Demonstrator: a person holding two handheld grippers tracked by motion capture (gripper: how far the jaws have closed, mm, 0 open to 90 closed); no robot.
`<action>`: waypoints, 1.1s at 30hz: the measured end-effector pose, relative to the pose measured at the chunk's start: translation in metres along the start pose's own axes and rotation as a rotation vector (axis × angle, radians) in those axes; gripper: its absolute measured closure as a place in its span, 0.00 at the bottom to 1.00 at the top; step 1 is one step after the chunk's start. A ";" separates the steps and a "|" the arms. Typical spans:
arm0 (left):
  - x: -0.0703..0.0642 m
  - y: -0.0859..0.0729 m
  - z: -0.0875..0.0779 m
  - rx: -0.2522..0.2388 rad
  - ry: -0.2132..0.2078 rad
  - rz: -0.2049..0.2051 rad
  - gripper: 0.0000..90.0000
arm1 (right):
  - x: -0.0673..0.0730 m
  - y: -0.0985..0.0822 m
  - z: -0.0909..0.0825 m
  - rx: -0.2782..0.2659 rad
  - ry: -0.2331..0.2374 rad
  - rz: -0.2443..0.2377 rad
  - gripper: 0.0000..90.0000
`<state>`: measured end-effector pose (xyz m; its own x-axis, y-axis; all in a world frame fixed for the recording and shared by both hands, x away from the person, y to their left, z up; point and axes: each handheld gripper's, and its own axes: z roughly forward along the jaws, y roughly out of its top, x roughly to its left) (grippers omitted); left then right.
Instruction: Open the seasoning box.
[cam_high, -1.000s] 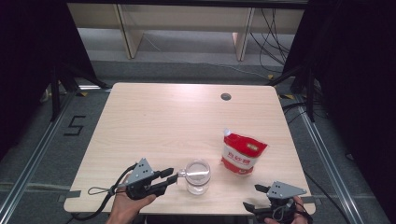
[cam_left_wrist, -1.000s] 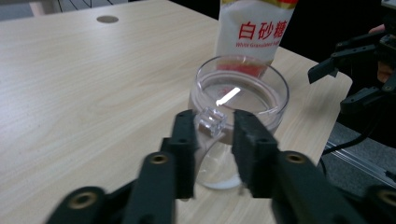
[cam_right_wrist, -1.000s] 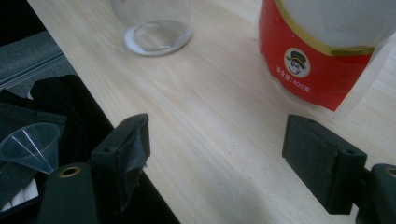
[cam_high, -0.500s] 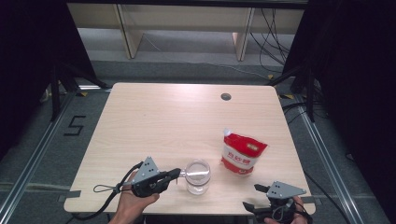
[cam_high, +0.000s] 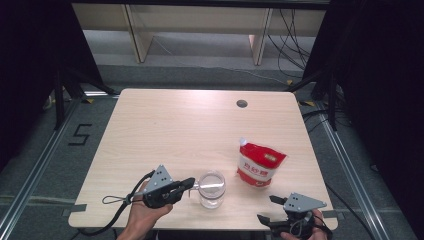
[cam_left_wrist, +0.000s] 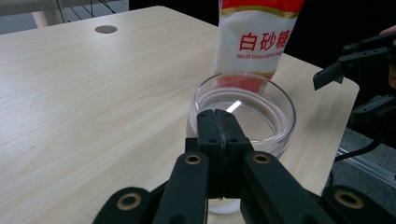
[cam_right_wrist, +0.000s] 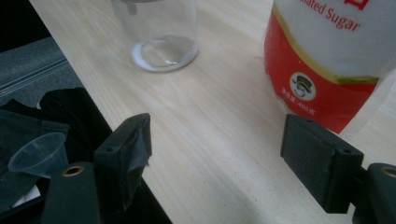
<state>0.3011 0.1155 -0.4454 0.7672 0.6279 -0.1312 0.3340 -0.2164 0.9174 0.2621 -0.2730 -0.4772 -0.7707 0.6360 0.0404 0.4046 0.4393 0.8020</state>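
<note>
I have the left gripper (cam_high: 191, 184) pressed against the near rim of the clear glass jar (cam_high: 211, 189), which stands near the front edge of the wooden table (cam_high: 190, 125). Its jaws have just been closing and now meet, pinching the rim of the glass. The right gripper (cam_high: 266, 209) hovers at the table's front corner with its jaws wide apart and nothing between them, just before the red and white sugar bag (cam_high: 259, 163), which stands upright near the jar.

High view looks down; both gripper views sit low, sharing the glass (cam_left_wrist: 243, 121)
</note>
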 end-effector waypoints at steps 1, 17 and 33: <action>0.000 0.000 0.000 0.006 0.008 0.004 0.99 | 0.001 0.001 0.000 0.006 0.001 0.005 0.28; 0.002 -0.002 0.003 0.021 0.016 0.022 0.99 | 0.010 0.018 0.003 -0.077 0.006 -0.056 0.51; 0.001 -0.004 0.003 0.018 0.019 0.036 0.99 | 0.025 0.044 0.033 -0.131 0.034 -0.164 0.80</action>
<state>0.3019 0.1146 -0.4497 0.7684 0.6335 -0.0908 0.3165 -0.2529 0.9143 0.2766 -0.2166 -0.4600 -0.8380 0.5400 -0.0782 0.2070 0.4471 0.8702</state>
